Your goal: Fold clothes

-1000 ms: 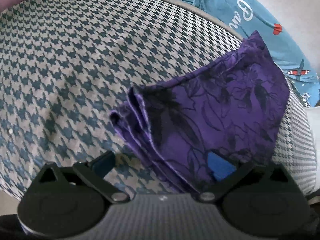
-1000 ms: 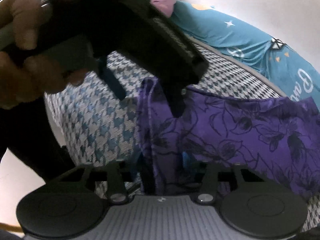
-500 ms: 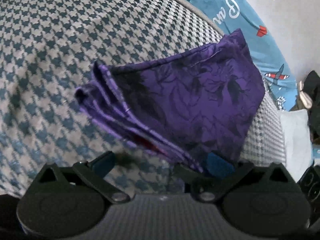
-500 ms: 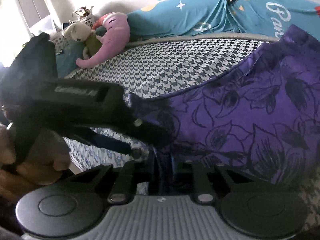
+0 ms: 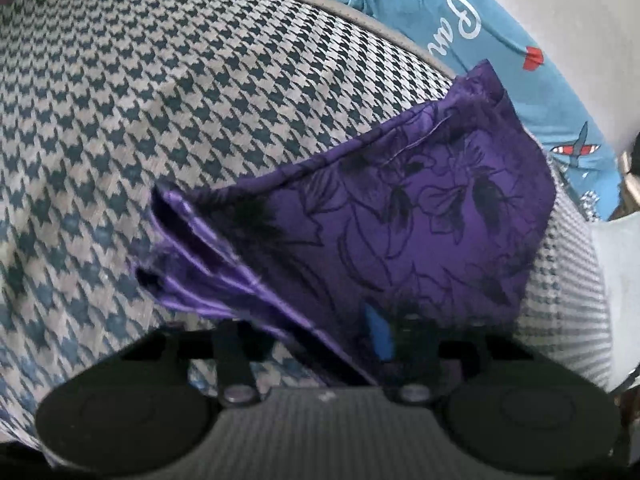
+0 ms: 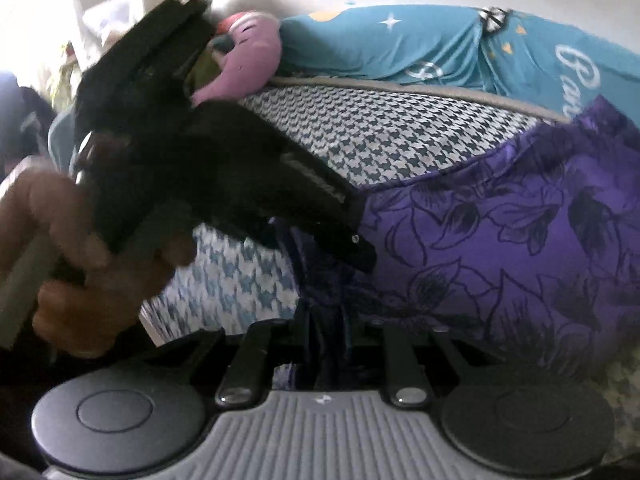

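On the houndstooth bed (image 5: 168,92) lies the folded purple cloth (image 5: 420,232), a floral-printed garment stacked in several layers, its satin edges fanned out at the left in the left wrist view. Its far corner reaches toward the bed's grey rim.

At the cloth's near edge the left gripper (image 5: 320,344) is closing its jaws, with the layered edge of the cloth between them; a blue pad (image 5: 380,338) shows against the fabric, and the frame is too blurred to tell whether the pads already press.

From the right wrist view the same cloth (image 6: 500,240) fills the right side, and the right gripper (image 6: 326,344) has its jaws nearly together, clamped on a bunched fold of the cloth's near edge. Just to the left, the left gripper (image 6: 224,184) appears as a blurred black body reaching down onto the cloth, held by a hand (image 6: 80,280) at the frame's left edge.

Beyond the bed a teal sheet (image 6: 420,48) with white script and small printed shapes runs along the wall, and a pink plush toy (image 6: 248,60) rests beside it at the far left.
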Motion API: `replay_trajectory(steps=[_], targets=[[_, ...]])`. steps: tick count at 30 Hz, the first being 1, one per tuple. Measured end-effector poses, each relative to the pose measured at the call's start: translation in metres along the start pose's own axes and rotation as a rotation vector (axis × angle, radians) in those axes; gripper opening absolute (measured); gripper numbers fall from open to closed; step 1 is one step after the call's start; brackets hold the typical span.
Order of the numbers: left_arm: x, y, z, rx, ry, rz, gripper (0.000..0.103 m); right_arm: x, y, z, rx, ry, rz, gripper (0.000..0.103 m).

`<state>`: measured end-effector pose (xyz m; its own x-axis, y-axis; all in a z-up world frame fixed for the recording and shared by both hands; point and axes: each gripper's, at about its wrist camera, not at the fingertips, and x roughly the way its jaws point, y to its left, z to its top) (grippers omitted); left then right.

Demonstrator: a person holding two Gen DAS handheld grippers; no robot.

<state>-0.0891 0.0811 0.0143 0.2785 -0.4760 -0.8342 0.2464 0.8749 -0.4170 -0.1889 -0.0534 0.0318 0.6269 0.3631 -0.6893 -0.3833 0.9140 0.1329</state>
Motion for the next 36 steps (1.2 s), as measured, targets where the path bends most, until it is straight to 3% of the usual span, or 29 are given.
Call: replay_trajectory(steps=[2,6,13,16,18,21,23,27,36], targets=[[-0.001,0.002,-0.001,-0.003,-0.002,0.005,0.026,0.0,0.008,-0.003,-0.055,0.005,-0.017,0.022],[-0.001,0.002,0.0,-0.009,-0.005,0.009,0.022,-0.001,0.026,-0.011,-0.178,-0.003,-0.041,0.049],[-0.003,0.003,0.0,-0.002,0.001,0.012,0.021,0.011,0.038,-0.019,-0.26,-0.003,-0.137,0.052],[-0.002,0.003,0.002,0.001,0.004,0.011,0.021,0.014,0.035,-0.018,-0.251,-0.011,-0.172,0.046],[0.0,0.003,0.004,-0.003,0.007,0.004,0.023,0.014,0.031,-0.016,-0.226,-0.008,-0.171,0.029],[0.003,0.004,0.005,-0.004,0.007,0.004,0.023,0.014,0.031,-0.015,-0.233,-0.019,-0.168,0.018],[0.003,0.003,0.006,0.008,-0.005,0.006,0.023,0.013,0.031,-0.015,-0.23,-0.027,-0.161,0.015],[0.002,0.001,0.007,0.033,-0.039,0.014,0.011,0.01,0.031,-0.009,-0.221,-0.048,-0.13,0.013],[-0.024,0.011,0.024,0.07,-0.165,0.069,0.01,0.015,0.039,0.022,-0.154,-0.116,-0.048,0.013]])
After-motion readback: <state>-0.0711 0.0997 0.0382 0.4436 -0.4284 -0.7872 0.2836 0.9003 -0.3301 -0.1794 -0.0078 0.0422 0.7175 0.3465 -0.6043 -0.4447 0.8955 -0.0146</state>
